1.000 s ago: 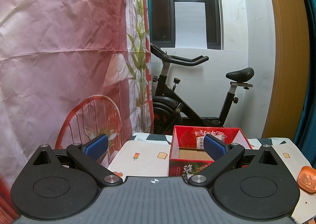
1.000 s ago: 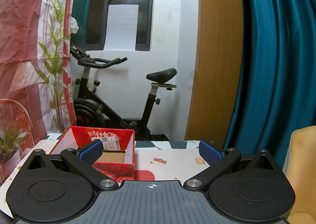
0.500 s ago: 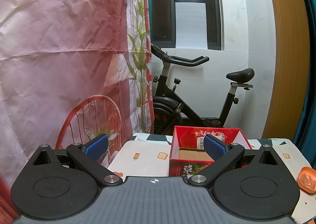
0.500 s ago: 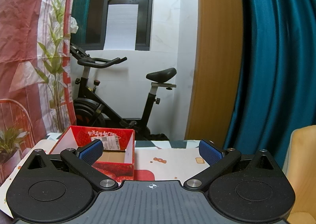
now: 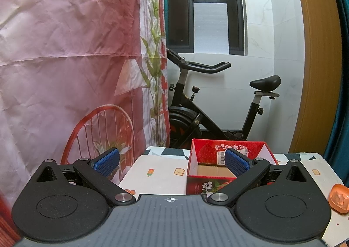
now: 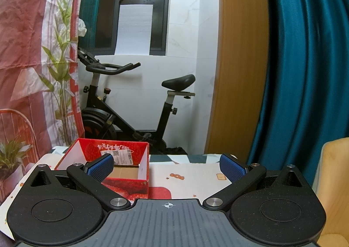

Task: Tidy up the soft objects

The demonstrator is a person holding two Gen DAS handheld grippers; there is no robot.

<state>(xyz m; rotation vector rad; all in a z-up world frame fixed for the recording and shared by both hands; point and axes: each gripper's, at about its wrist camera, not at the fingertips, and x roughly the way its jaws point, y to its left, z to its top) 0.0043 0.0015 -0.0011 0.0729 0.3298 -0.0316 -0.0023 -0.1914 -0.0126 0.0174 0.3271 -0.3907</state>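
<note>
A red strawberry-print cardboard box stands open on the table, its brown bottom bare. An orange soft object lies at the table's right edge in the left wrist view. My left gripper hovers open above the table's near side, its right pad in front of the box. My right gripper is open too, the box behind its left finger. Nothing sits between either pair of fingers.
The table wears a white cloth with small food prints. A pink printed backdrop hangs on the left. A black exercise bike stands behind the table. A teal curtain and a yellow chair back are on the right.
</note>
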